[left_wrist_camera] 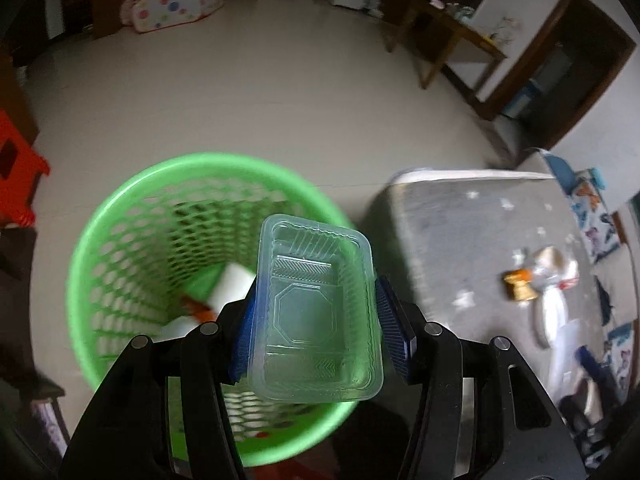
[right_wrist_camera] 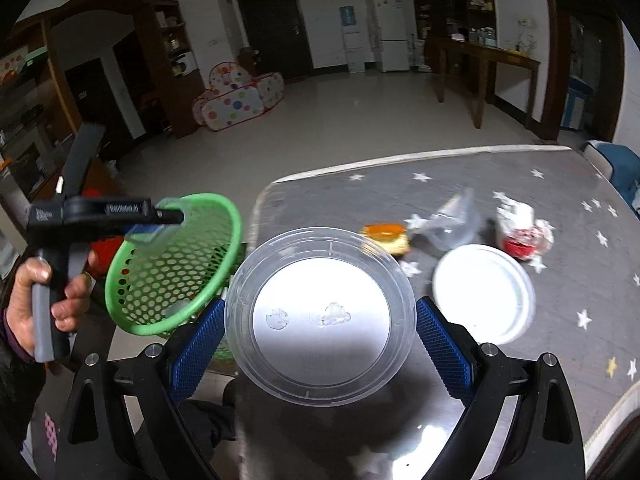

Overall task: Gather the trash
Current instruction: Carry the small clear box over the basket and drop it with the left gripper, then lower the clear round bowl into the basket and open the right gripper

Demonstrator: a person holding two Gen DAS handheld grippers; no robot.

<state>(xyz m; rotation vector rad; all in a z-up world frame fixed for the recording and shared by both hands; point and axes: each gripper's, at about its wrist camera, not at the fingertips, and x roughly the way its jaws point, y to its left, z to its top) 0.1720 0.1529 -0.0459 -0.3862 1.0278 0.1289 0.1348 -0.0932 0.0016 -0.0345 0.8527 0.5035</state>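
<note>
My left gripper [left_wrist_camera: 314, 320] is shut on a clear rectangular plastic tray [left_wrist_camera: 316, 308], held over the mouth of the green mesh basket [left_wrist_camera: 120, 216] on the floor. White and orange scraps lie at the basket's bottom. My right gripper [right_wrist_camera: 320, 332] is shut on a clear round plastic lid [right_wrist_camera: 320, 320], its blue pads pressing both edges, above the table's near left part. In the right wrist view a hand [right_wrist_camera: 28, 300] holds the left gripper [right_wrist_camera: 156, 220] with the tray over the basket [right_wrist_camera: 180, 264].
On the grey star-patterned tablecloth [right_wrist_camera: 520, 360] lie a white paper plate [right_wrist_camera: 484, 292], an orange-topped food piece [right_wrist_camera: 386, 236], a crumpled clear cup [right_wrist_camera: 456, 220] and a red-and-white wrapper [right_wrist_camera: 520, 228]. A red stool [left_wrist_camera: 16, 160] stands left of the basket. A wooden table [right_wrist_camera: 488, 64] stands far behind.
</note>
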